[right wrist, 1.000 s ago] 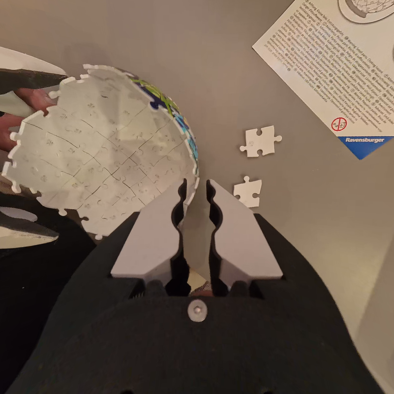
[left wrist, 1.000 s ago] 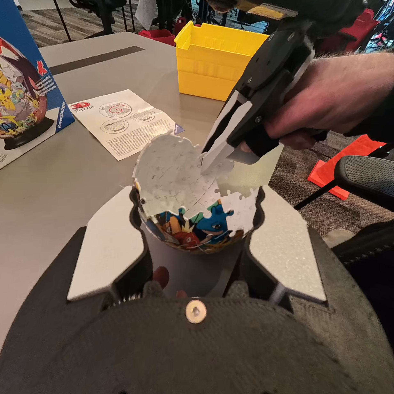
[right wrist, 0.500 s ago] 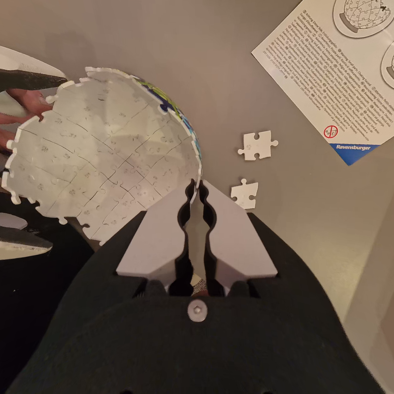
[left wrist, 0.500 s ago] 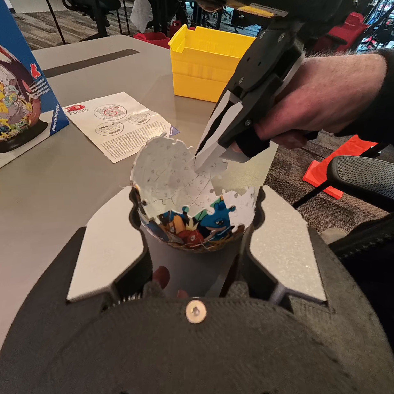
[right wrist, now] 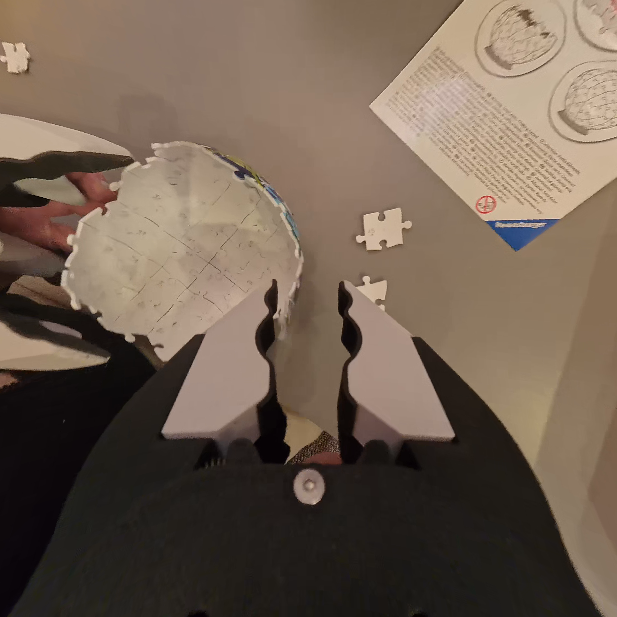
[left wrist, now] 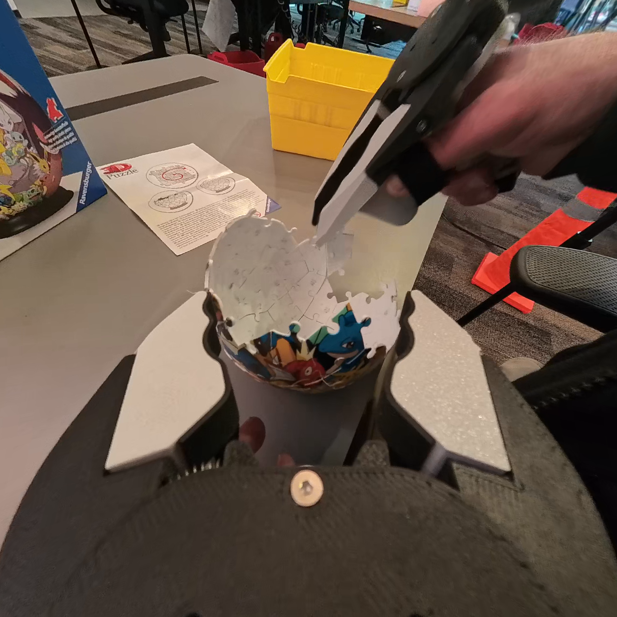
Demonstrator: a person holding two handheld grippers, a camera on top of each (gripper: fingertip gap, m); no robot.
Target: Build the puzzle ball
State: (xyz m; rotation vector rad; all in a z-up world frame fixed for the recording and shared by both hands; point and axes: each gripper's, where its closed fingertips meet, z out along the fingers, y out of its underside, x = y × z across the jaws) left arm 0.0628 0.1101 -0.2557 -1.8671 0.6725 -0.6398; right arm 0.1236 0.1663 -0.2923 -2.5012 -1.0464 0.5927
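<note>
The half-built puzzle ball (left wrist: 267, 283) is a white-lined shell with colourful cartoon print outside. My left gripper (left wrist: 307, 300) holds it between widely spread fingers, one on each side; the ball also shows in the right wrist view (right wrist: 173, 240). A white piece (left wrist: 340, 253) juts from the ball's far rim. My right gripper (right wrist: 307, 290) is open and empty, its left finger over the ball's rim. In the left wrist view the right gripper (left wrist: 320, 233) hangs just above that jutting piece. Two loose white pieces (right wrist: 384, 230) (right wrist: 375, 290) lie on the table beside the ball.
A third loose piece (right wrist: 15, 56) lies farther off on the grey table (left wrist: 83, 300). An instruction sheet (left wrist: 187, 193) and the puzzle box (left wrist: 33, 150) are at the left, a yellow bin (left wrist: 320, 110) behind. A chair armrest (left wrist: 567, 280) is past the table's right edge. My hands' fingertips stand some 10 cm from each other.
My right gripper was shut on the ball's rim; it has opened, let go and drawn back up a little. The left gripper keeps holding the ball.
</note>
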